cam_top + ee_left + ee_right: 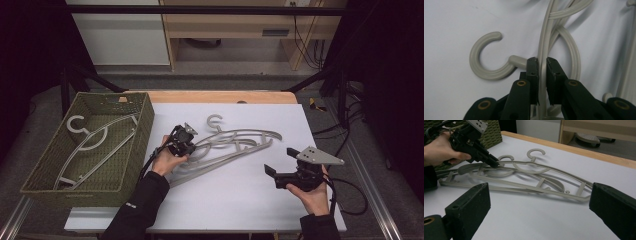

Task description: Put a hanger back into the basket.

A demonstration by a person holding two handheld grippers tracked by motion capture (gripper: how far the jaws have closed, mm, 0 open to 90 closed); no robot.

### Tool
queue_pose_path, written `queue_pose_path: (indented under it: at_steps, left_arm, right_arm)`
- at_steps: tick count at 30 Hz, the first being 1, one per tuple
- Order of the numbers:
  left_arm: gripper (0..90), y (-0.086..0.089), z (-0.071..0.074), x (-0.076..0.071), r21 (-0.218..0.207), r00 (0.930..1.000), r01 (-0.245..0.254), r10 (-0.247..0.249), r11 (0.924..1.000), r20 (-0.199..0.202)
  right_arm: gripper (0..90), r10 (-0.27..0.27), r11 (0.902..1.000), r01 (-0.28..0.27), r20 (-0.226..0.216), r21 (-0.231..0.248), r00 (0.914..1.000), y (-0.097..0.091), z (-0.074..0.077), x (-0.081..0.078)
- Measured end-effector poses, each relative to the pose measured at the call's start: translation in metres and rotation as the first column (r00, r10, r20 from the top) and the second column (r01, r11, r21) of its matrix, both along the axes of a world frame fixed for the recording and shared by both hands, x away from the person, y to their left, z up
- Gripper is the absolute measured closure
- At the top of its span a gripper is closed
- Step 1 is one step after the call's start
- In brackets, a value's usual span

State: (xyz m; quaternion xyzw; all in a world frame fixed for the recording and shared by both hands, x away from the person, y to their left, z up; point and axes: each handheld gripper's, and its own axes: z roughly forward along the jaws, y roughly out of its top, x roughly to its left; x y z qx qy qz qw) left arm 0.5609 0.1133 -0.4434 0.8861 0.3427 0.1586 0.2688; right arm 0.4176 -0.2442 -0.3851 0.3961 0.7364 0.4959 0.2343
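grey hangers [235, 145]: a pile of plastic clothes hangers, lying overlapped and tangled on the white desk [240, 200], near its middle. curved arms and crossbars cross one another; two hooks rise at the far side of the pile in the right gripper view, one [536, 151] clear of the pile, the other [505, 158] just beside the left gripper's tip.

left gripper [186, 145]: held in the person's left hand [167, 160], at the near-left end of the pile. in the left gripper view the jaws stand close together, clamped on one thin arm of a hanger [543, 45] that runs up between the pads; a c-shaped hook [485, 62] lies flat on the desk just left of the jaws.

right gripper [275, 165]: held in the person's right hand [312, 192], to the right of the pile and apart from it, above bare desk. jaws wide apart, nothing between them; in the right gripper view the two black jaws frame the hanger pile from well back. grey three-cornered plate on top.

woven basket [35, 170]: olive green, rectangular, at the left edge of the desk. one more grey hanger [95, 145] lies inside on its floor, hook toward the far-left corner.

surroundings: wooden desk edge beyond the white surface; wooden furniture legs and cables on the floor behind.
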Motion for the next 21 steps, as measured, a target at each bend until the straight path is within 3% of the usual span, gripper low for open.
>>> queue_pose_path:
  at_steps: [9,13,21]
  left_arm:
    - [82.2,-0.004,0.0,-0.022,0.004,0.9999,-0.009,0.009,1.0,-0.013]
    - [81.8,-0.003,-0.005,-0.02,0.018,0.9997,-0.004,0.004,0.9998,-0.026]
    - [75.9,-0.004,-0.007,-0.011,-0.018,0.9993,-0.021,0.02,0.9996,-0.031]
  right_arm:
    - [3.8,0.001,1.0,-0.001,0.004,0.004,1.0,-0.001,0.001,-0.001]
    - [3.8,0.004,1.0,-0.004,0.003,0.001,1.0,0.0,0.001,-0.001]
    - [3.8,0.003,1.0,-0.003,0.002,0.002,1.0,0.001,0.001,-0.001]
